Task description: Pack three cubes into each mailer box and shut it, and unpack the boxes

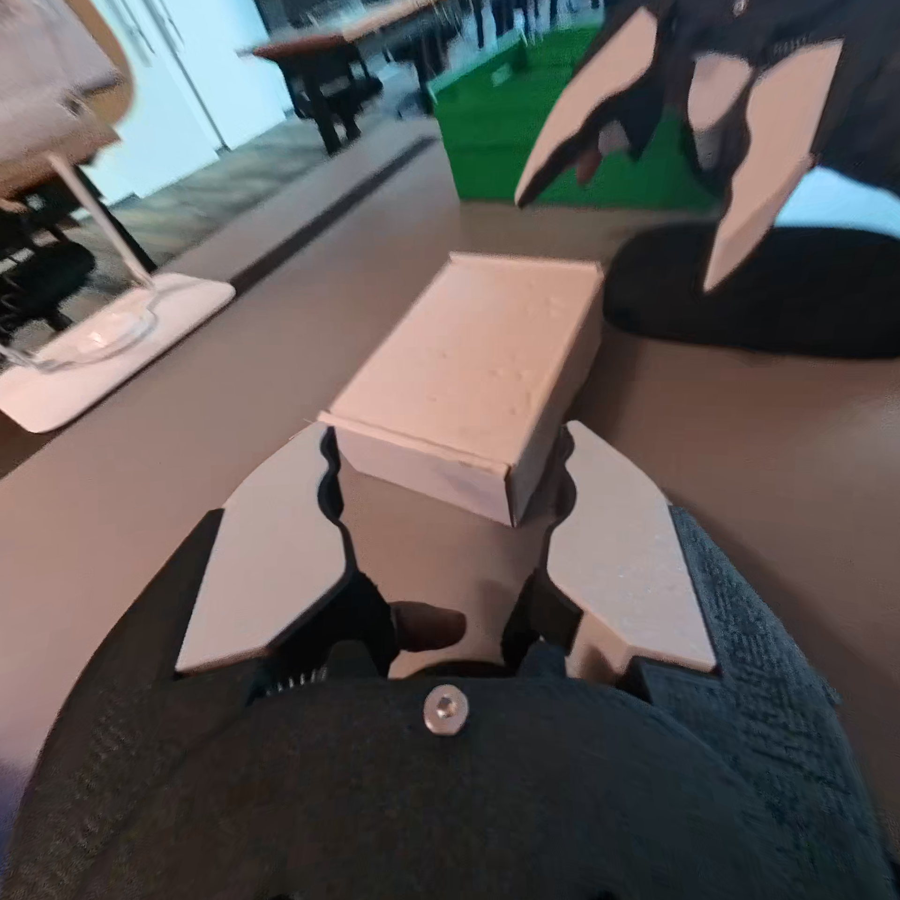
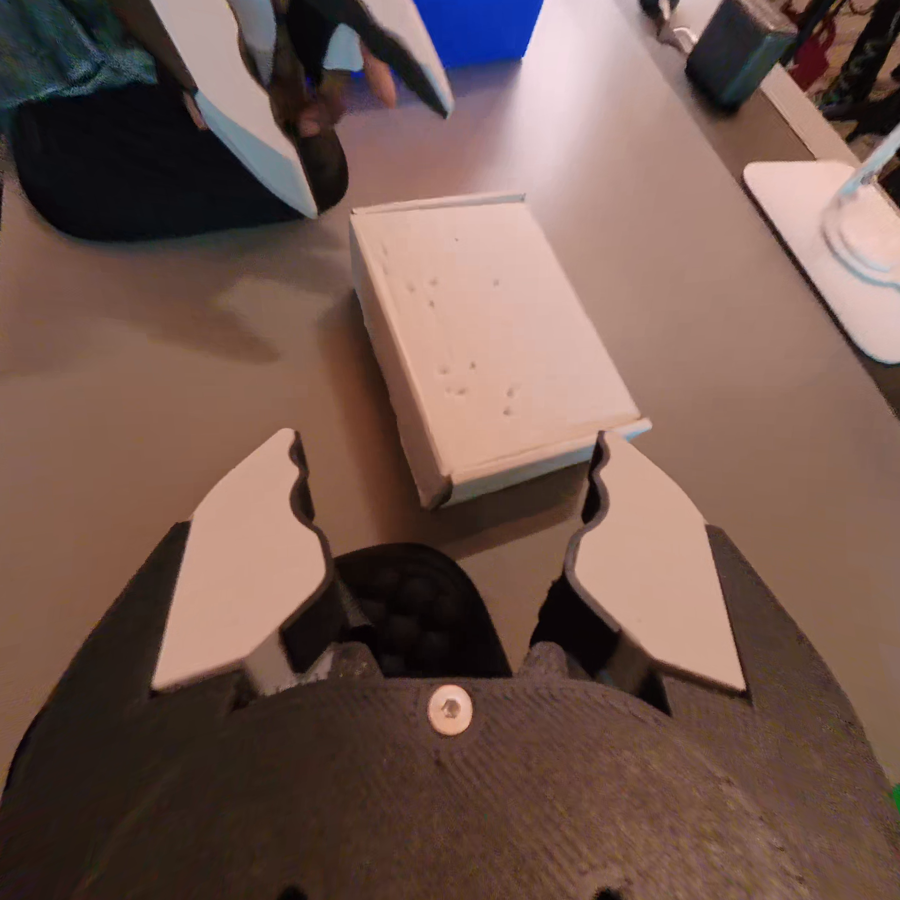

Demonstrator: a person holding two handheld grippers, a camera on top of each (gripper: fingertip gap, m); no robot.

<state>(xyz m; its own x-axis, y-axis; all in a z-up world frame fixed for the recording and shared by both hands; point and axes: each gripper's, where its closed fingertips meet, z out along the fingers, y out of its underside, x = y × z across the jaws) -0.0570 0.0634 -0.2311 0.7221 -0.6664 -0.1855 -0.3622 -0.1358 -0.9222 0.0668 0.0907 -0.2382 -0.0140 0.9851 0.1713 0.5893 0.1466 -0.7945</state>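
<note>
A white mailer box lies shut on the brown table, its lid marked with small dents. No cubes show. My left gripper is open, its fingertips either side of the box's near end, apart from it. In the right wrist view the same box lies just ahead of my right gripper, which is open and empty at its opposite end. Each gripper also shows in the other's view, open and raised above the table: the right one and the left one.
A black pad lies on the table beside the box and also shows in the right wrist view. A green bin and a blue bin stand at opposite ends. A white stand base sits at the table's edge.
</note>
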